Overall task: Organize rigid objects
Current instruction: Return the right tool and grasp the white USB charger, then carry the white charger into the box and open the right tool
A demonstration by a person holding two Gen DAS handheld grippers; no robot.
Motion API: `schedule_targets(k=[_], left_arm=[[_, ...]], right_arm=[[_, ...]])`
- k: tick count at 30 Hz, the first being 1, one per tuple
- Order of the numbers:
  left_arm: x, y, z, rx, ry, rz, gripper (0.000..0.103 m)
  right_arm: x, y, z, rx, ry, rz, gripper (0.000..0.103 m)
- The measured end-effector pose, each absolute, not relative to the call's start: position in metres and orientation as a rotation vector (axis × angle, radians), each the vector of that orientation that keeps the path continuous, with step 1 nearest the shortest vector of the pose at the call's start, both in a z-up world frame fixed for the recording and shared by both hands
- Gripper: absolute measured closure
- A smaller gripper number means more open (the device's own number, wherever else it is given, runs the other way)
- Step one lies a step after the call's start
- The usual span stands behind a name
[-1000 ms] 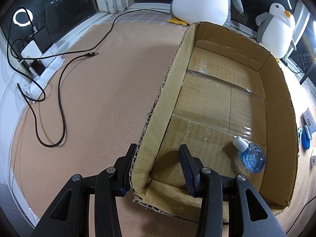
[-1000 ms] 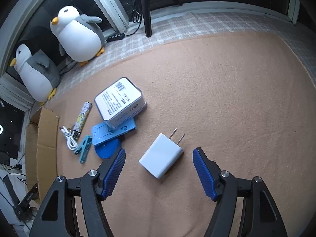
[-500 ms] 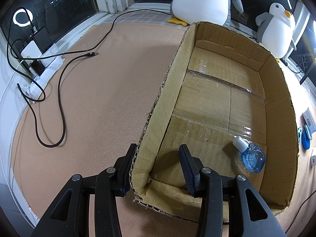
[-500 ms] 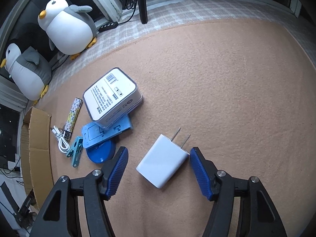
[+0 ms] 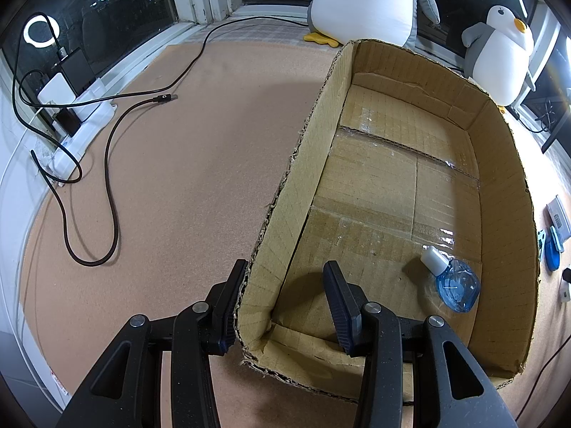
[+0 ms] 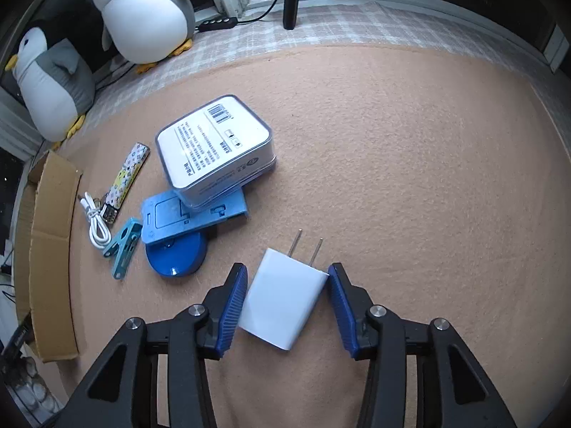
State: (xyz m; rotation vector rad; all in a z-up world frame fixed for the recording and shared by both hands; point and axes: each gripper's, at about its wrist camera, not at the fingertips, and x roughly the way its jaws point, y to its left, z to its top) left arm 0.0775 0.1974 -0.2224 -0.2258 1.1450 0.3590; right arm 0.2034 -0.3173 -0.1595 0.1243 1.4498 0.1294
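A white plug-in charger lies flat on the tan carpet, prongs pointing away. My right gripper points down over it with the charger between its blue pads. The jaws are closing; the right pad is at the charger's corner and the left pad is a sliver off its side. My left gripper is shut on the near left corner of the cardboard box, one finger outside the wall and one inside. A small blue bottle with a white cap lies in the box.
Left of the charger lie a white boxed case, a blue stand on a round base, a teal clip, a white cable and a patterned stick. Plush penguins sit by the window. A black cable loops left of the box.
My right gripper has come down over the charger and its jaws have narrowed around it. The left gripper and the box have not moved.
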Motion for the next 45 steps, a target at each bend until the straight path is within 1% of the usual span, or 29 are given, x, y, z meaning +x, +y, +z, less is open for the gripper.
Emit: schedule_targets(k=[7, 15, 22, 35, 39, 45], left_arm=[[0.078, 0.197, -0.222, -0.227, 1.144, 0.359, 0.057], [0.078, 0.197, -0.223, -0.227, 1.144, 0.359, 0.057], [0.078, 0.197, -0.223, -0.227, 1.144, 0.358, 0.057], [0.077, 0.197, -0.223, -0.23, 1.144, 0.359, 0.057], [0.077, 0.197, -0.223, -0.229, 1.144, 0.358, 0.057], [0.078, 0.196, -0.223, -0.232, 1.143, 0.358, 0.057]], right_arm=[[0.194, -0.313, -0.155, 0.105, 1.44, 0.167, 0.067], [0.186, -0.305, -0.146, 0.09, 1.415, 0.204, 0.068], [0.182, -0.283, -0.12, 0.073, 1.363, 0.267, 0.068], [0.184, -0.165, -0.047, 0.033, 1.216, 0.538, 0.068], [0.181, -0.12, -0.037, -0.008, 1.175, 0.62, 0.068], [0.178, -0.069, -0.048, -0.071, 1.176, 0.686, 0.068]])
